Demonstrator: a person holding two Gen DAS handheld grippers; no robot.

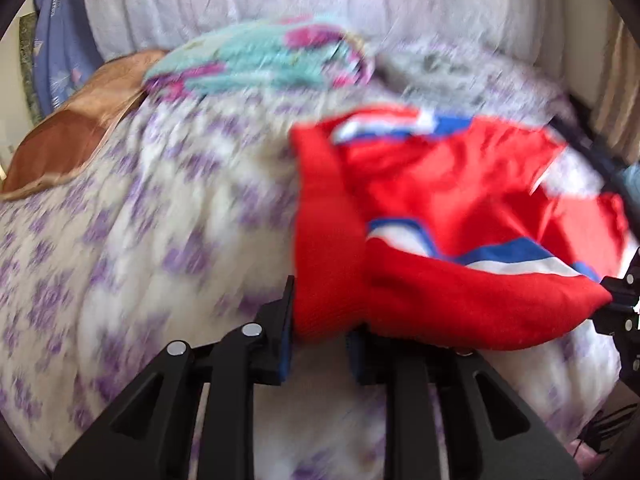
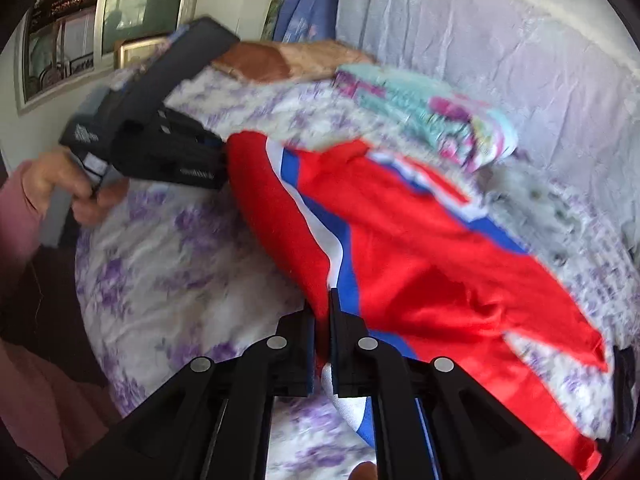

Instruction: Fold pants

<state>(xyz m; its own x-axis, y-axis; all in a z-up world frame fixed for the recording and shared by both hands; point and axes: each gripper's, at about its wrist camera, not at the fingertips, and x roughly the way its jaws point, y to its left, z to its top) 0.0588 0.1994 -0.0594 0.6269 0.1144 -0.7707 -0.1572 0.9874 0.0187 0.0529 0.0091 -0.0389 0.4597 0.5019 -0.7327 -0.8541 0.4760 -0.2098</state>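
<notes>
The red pants [image 1: 452,184] with white and blue side stripes lie partly lifted over the bed; they also show in the right wrist view [image 2: 420,248]. My left gripper [image 1: 320,312] is shut on the red waistband. It shows in the right wrist view [image 2: 216,160] at the left, clamped on the pants' edge. My right gripper [image 2: 322,312] is shut on the striped edge of the pants; it shows at the right edge of the left wrist view [image 1: 616,300]. Both views are blurred by motion.
The bed has a white cover with purple flowers [image 1: 140,240]. A folded turquoise and pink cloth [image 1: 260,60] and a brown pillow [image 1: 80,132] lie at the far side. A pale sheet [image 2: 500,40] covers the back. The person's hand [image 2: 52,184] holds the left gripper.
</notes>
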